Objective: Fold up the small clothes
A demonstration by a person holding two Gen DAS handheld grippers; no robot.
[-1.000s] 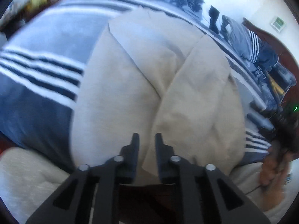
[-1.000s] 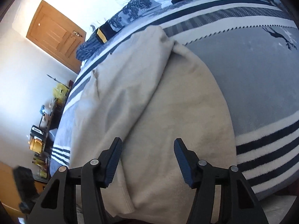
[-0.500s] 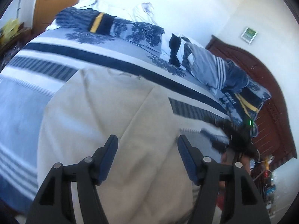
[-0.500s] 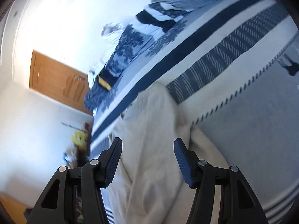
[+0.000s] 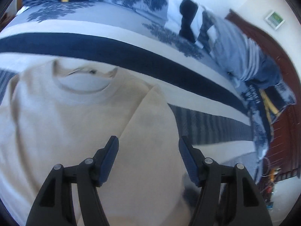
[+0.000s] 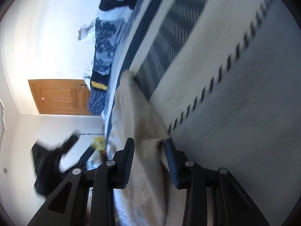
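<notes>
The left tongs [image 5: 148,146] stand wide apart and hold nothing, hovering just above the beige shirt [image 5: 62,124]; right under and ahead of their tips lies a folded-in flap of it, whose slanted edge runs up and away from the left tip, and further out to the left sits the round neckline [image 5: 82,86]. The right tongs [image 6: 149,146] are partly open, tilted on their side, with a raised fold of the same shirt [image 6: 135,116] lying between the tips; whether the pads already press it I cannot tell, since some gap shows on each side. Beyond both pairs spreads the bed [image 5: 112,49] with its blue-striped cover, with pillows [image 5: 240,52] at the far end and a wooden door [image 6: 58,96] off to the side. The step in hand looks like a sideways fold of the shirt's edge towards its middle. Next, the right tongs probably need to close firmly on that fold, while the left pair drops to pin or grip the cloth.
</notes>
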